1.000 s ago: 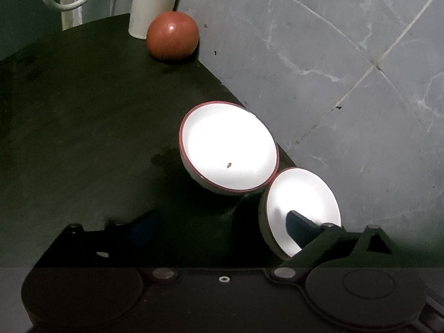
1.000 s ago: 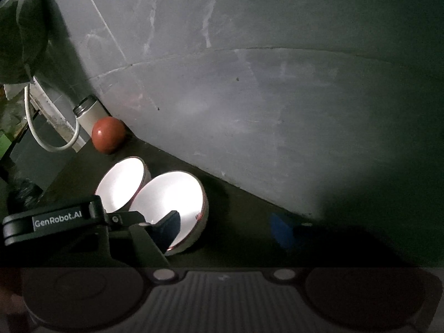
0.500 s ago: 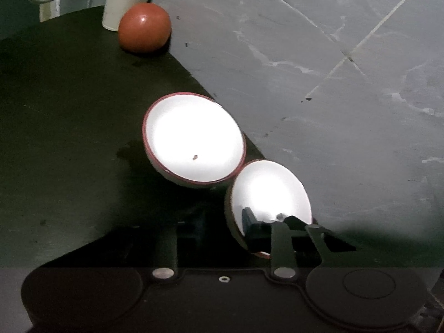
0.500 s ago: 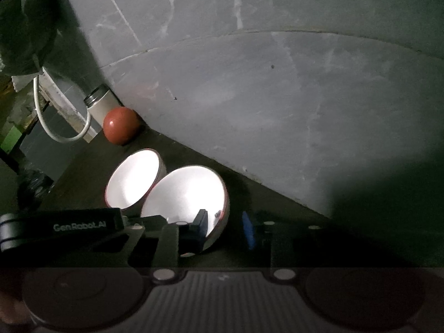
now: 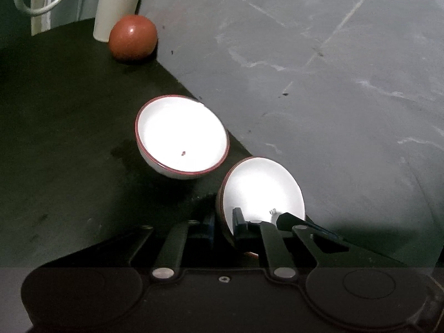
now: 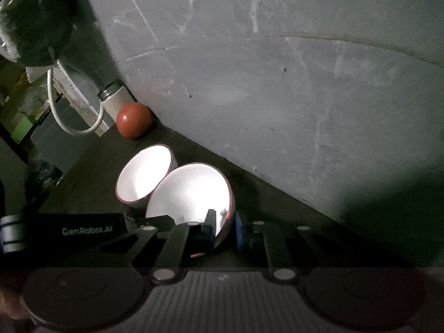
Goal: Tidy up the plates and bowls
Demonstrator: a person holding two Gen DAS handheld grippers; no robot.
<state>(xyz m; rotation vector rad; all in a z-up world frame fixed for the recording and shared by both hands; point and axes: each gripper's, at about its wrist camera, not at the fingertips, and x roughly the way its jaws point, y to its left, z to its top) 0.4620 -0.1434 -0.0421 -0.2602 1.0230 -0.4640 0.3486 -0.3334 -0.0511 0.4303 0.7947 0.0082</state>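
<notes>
Both claws work on one bowl because a round, thin-walled dish is easier to lift and steer into a stack when it is pinched on two sides of the rim. The near bowl (image 5: 263,191), white inside with a red rim, sits at the back edge of the dark tabletop (image 5: 69,111), close against the grey wall (image 5: 333,83), its mouth tipped toward the cameras. The left claw (image 5: 223,219) has just been closing and now clamps the bowl's left wall, one finger outside and the other inside the white hollow. The right claw (image 6: 224,222) has likewise just been closing and grips the opposite side, its blue pad outside and its dark finger within. The far bowl (image 5: 180,133), of the same make, lies just beyond with its rim almost meeting the held one, so it is probably the mate for nesting; the stacking itself is not yet done. A red ball (image 5: 133,37) and a pale canister (image 5: 116,11) stand farther back against the wall, well apart from the work. The left wrist view shows the open stretch of tabletop beside the bowls and a dark speck in the far bowl. The right wrist view alone shows both claws at once, with the left one's lettered body reaching in from the left, and a white cable (image 6: 55,105) looping off the tabletop's far end.
</notes>
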